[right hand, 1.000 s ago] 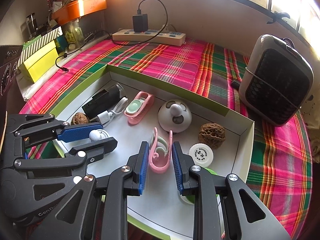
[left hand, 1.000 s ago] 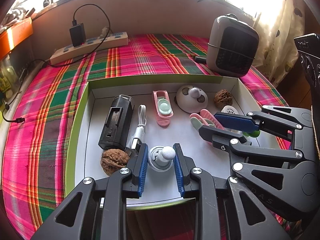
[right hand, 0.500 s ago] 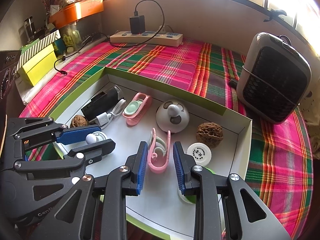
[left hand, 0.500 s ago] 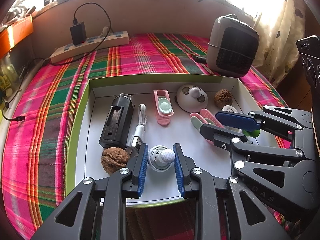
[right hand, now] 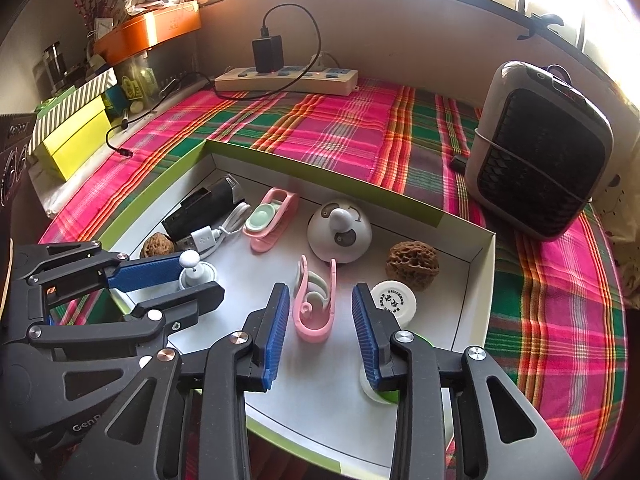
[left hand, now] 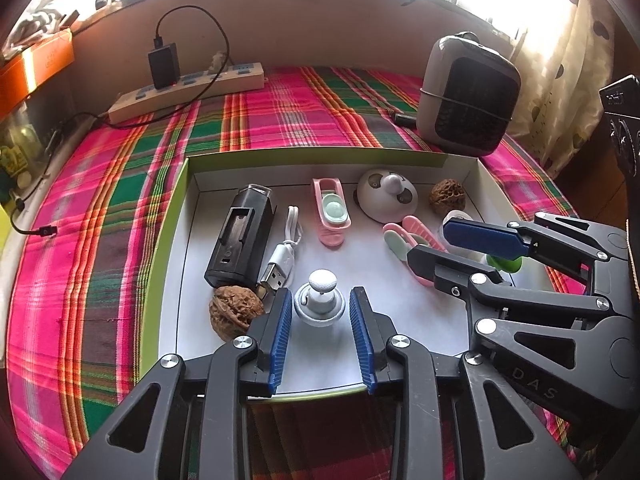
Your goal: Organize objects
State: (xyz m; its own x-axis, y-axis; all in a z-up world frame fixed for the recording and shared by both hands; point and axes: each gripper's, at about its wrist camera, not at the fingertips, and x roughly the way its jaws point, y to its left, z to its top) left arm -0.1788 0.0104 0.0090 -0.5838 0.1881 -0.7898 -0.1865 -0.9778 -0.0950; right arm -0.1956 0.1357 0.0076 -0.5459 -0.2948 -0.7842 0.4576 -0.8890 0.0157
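**Straddling 2 small pieces inside the tray**

Hovering low over the white tray, I have both tools spread and gripping nothing. My left gripper stands with 1 blue pad on each side of the white knob piece, clear gaps showing on both sides. My right gripper frames the pink clip the same way — jaws apart, no contact that I can see.

Everything small already lies within the tray: the black case, the USB cable, 2 walnuts, the white dome, the pink holder and the round white cap. That fits either a pick about to happen or a set-down just finished, so I won't say which.

If I do close, I'd centre first. The knob's rounded base could squirt out, and the walnut and cable plug sit just beside my left pad. The clip is thin and curved — I'd pinch across its 2 arms, gently.
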